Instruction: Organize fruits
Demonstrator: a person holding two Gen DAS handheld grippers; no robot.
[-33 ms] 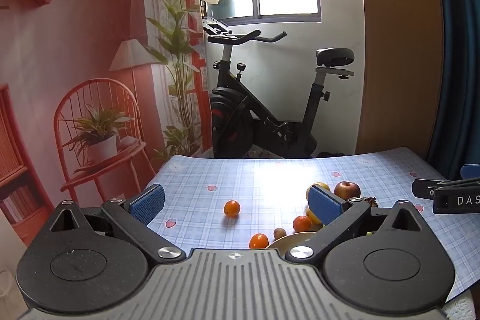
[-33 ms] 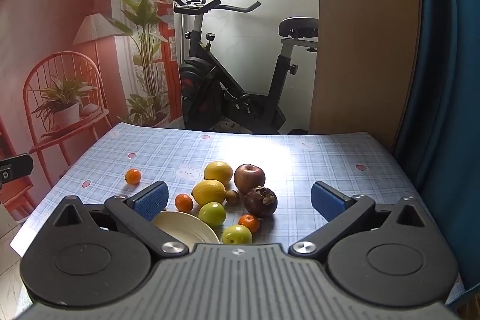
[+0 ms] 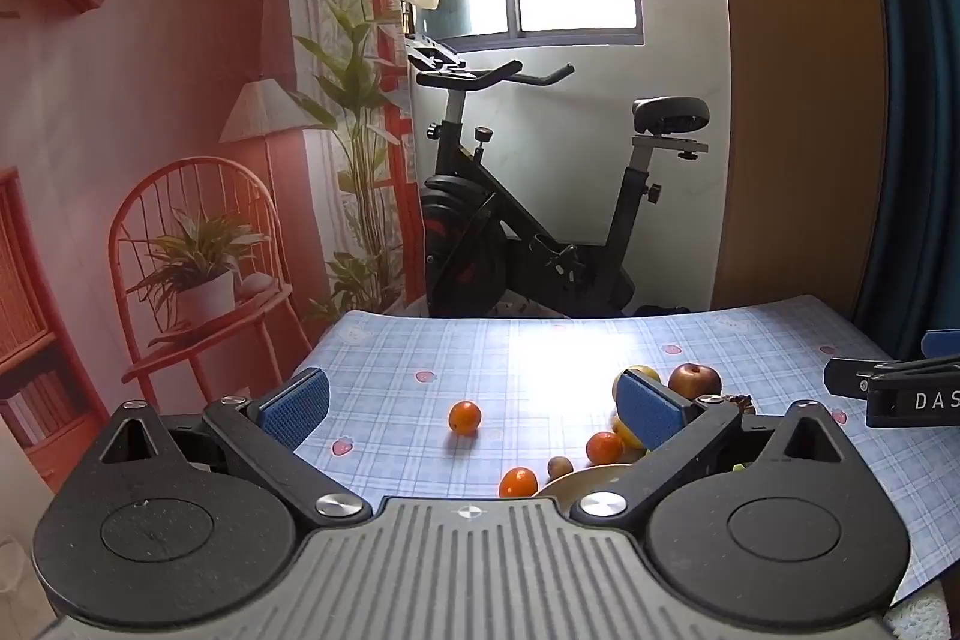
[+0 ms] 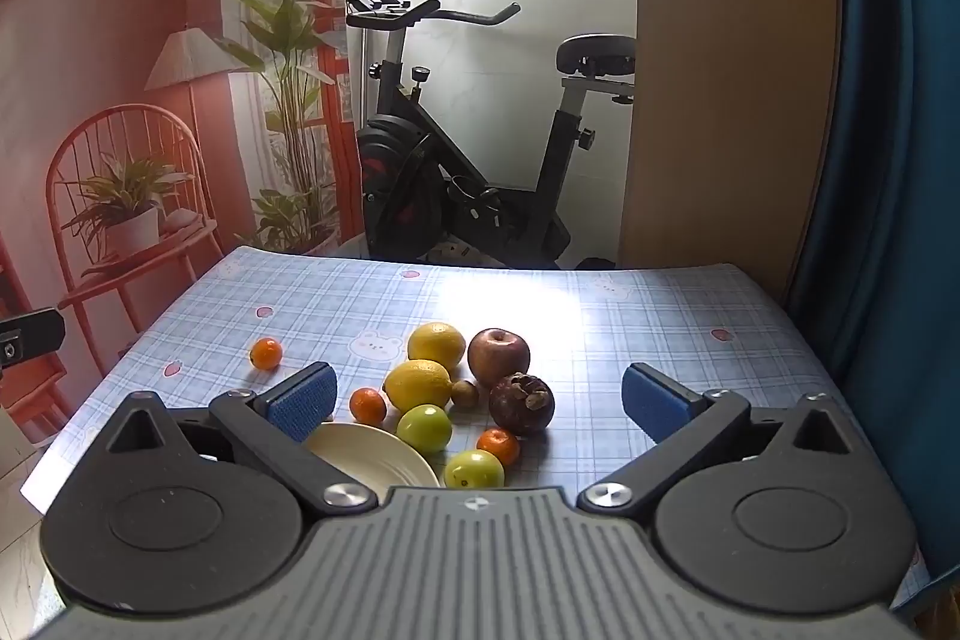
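We see both hand-held grippers held above the near edge of the worktop [image 4: 630, 304], which wears a blue checked cloth. The left hand-held gripper [image 3: 474, 409] has its blue pads spread wide with nothing between them, and the right hand-held gripper [image 4: 480, 400] is spread just as wide and also holds nothing. The fruits lie in a loose cluster near the middle of the near edge, beside a cream plate [image 4: 372, 454] that sits at that edge and is partly hidden by the right tool's left finger. Around the plate's far and right rim we find a small orange [image 4: 367, 405], a green fruit [image 4: 423, 428] just beside the rim, a second green fruit [image 4: 474, 469] close to the near edge, and another small orange [image 4: 498, 445] just behind it. Farther in lie two lemons [image 4: 418, 385], one behind the other, with a red apple [image 4: 498, 355] to their right, a dark mangosteen [image 4: 521, 403] in front of the apple, and a small brown fruit [image 4: 465, 393] between the nearer lemon and the mangosteen. One lone orange [image 4: 266, 353] sits apart from the cluster, toward the left edge. In the left wrist view a further orange [image 3: 518, 482] lies by the plate's left rim. An exercise bike [image 4: 468, 172] stands beyond the far edge.
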